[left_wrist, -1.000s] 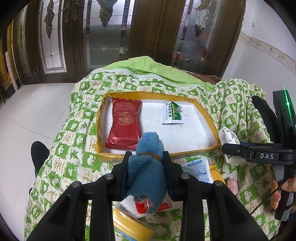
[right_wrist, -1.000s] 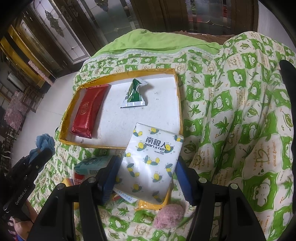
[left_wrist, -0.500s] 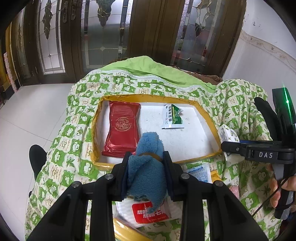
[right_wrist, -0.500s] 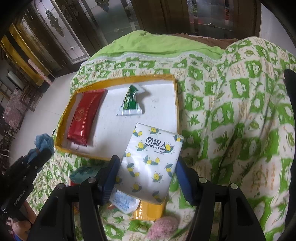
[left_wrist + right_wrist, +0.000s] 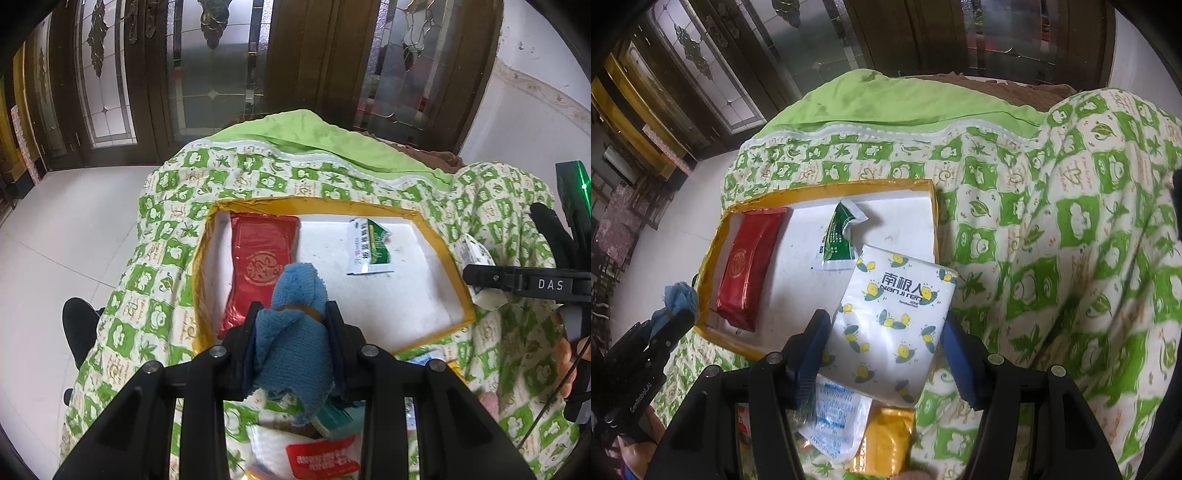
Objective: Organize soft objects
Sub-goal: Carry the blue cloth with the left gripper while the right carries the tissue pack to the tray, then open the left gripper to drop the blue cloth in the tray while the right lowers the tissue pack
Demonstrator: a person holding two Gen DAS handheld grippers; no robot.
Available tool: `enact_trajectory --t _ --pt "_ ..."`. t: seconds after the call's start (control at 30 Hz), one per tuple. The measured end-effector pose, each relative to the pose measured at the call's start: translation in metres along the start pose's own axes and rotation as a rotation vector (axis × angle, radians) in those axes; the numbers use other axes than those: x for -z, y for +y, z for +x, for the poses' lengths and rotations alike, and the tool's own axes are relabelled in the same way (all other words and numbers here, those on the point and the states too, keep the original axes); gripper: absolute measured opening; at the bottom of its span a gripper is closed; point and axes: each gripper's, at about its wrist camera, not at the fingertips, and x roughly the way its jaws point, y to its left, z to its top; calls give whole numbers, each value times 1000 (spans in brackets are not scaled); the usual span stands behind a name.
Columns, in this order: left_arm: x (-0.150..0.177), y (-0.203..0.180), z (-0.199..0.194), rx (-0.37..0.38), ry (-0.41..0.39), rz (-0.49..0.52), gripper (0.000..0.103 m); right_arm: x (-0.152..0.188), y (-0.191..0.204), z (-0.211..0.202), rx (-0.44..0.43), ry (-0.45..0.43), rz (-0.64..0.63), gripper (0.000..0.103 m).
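Note:
My left gripper [image 5: 291, 314] is shut on a rolled blue cloth [image 5: 295, 332], held over the near edge of a yellow-rimmed white tray [image 5: 436, 236]. In the tray lie a red foil pack [image 5: 258, 266] at the left and a green-and-white sachet [image 5: 369, 251] toward the right. My right gripper [image 5: 882, 332] is shut on a white tissue pack with bee prints [image 5: 894, 314], hovering at the near right corner of the tray [image 5: 934, 210]. The red pack [image 5: 746, 266] and the sachet [image 5: 838, 236] also show in the right wrist view, and so does the blue cloth [image 5: 679, 299] at the far left.
The tray rests on a green-and-white quilt [image 5: 1052, 221] covering a raised surface. Loose packets lie on the quilt near me: a white-and-red one [image 5: 314, 454], a blue-printed sachet [image 5: 834, 417] and a yellow pack [image 5: 882, 443]. White tiled floor [image 5: 55, 240] and dark glazed doors surround.
Both grippers have moved forward toward the tray with their loads; the tray and its contents now sit closer in both views. Neither grip has changed.

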Motion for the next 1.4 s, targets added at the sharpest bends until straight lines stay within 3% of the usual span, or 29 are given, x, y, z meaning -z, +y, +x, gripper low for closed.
enact_trajectory --t 0.3,0.47,0.87,1.4 --pt "-17 32 20 -63 9 -26 32 -21 11 16 10 20 -46 65" --pt "-26 35 30 -36 16 -49 32 -35 12 24 9 20 -62 65" --pt "-47 1 76 48 60 -40 32 -59 19 60 48 60 -117 65" --pt "-66 -32 143 63 109 21 32 -77 23 94 72 71 -163 65"
